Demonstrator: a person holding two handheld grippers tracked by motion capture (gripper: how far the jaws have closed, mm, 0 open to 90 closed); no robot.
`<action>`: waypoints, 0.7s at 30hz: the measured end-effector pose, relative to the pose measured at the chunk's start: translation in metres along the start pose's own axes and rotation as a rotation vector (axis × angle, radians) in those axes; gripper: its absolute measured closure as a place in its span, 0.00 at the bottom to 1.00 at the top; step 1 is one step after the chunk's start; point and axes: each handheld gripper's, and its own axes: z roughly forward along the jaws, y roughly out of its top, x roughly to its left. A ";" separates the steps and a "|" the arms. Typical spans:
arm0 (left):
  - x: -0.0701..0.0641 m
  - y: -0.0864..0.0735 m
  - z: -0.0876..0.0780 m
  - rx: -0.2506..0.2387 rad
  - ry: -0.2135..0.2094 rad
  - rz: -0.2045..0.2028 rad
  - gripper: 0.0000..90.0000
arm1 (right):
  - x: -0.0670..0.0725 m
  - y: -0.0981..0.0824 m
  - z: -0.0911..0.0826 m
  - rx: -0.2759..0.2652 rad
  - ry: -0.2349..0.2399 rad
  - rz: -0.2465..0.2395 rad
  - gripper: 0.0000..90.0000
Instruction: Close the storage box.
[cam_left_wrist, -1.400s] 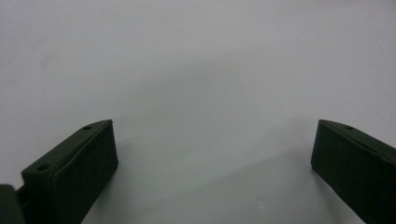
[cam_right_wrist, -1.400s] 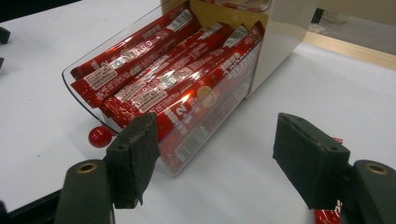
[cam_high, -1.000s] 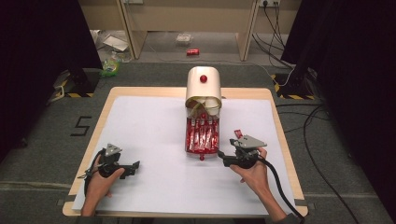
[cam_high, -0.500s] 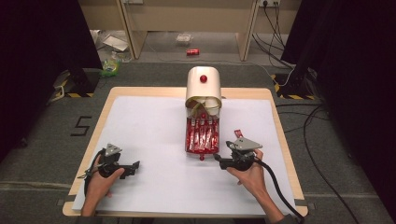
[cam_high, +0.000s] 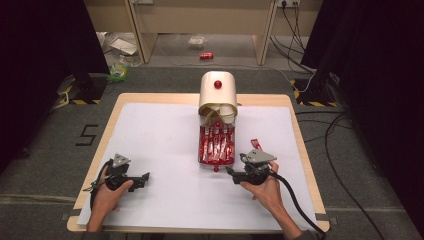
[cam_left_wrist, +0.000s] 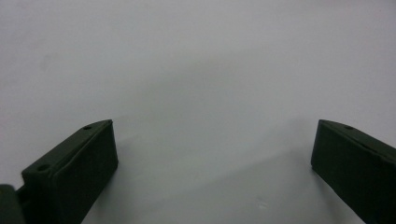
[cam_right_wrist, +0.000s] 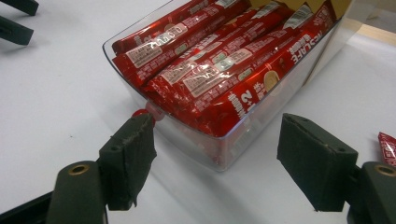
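A cream dispenser (cam_high: 217, 95) stands at the table's far middle. Its clear drawer (cam_high: 216, 147) is pulled out toward me, packed with red coffee stick packets (cam_right_wrist: 219, 60). A small red knob (cam_right_wrist: 142, 112) sticks out of the drawer's front. My right gripper (cam_high: 230, 172) lies just right of that front, pointing left at it. Its jaws (cam_right_wrist: 217, 126) are open and have just been opening. The left pad is beside the knob, and the drawer's front corner lies between the pads without being pressed. My left gripper (cam_high: 145, 176) rests open on the white sheet (cam_left_wrist: 215, 128) with nothing between its jaws.
One loose red packet (cam_high: 256, 145) lies on the white sheet right of the drawer, also at the edge of the right gripper view (cam_right_wrist: 387, 147). The left gripper's jaws (cam_right_wrist: 16, 18) appear far off. The table's wooden edge (cam_high: 300, 130) borders the sheet.
My right gripper has edged a little left, closer to the drawer's front and knob. The left hand and gripper have stayed put.
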 end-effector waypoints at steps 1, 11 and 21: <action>0.000 0.000 0.000 -0.001 -0.001 -0.001 0.00 | 0.001 0.000 0.000 0.002 -0.003 -0.005 0.31; 0.000 0.000 0.000 0.001 0.002 0.002 0.00 | 0.005 -0.004 0.006 0.027 -0.015 -0.028 0.29; 0.000 0.000 0.000 -0.002 -0.001 -0.003 0.00 | 0.011 -0.002 0.018 0.043 -0.068 -0.057 0.31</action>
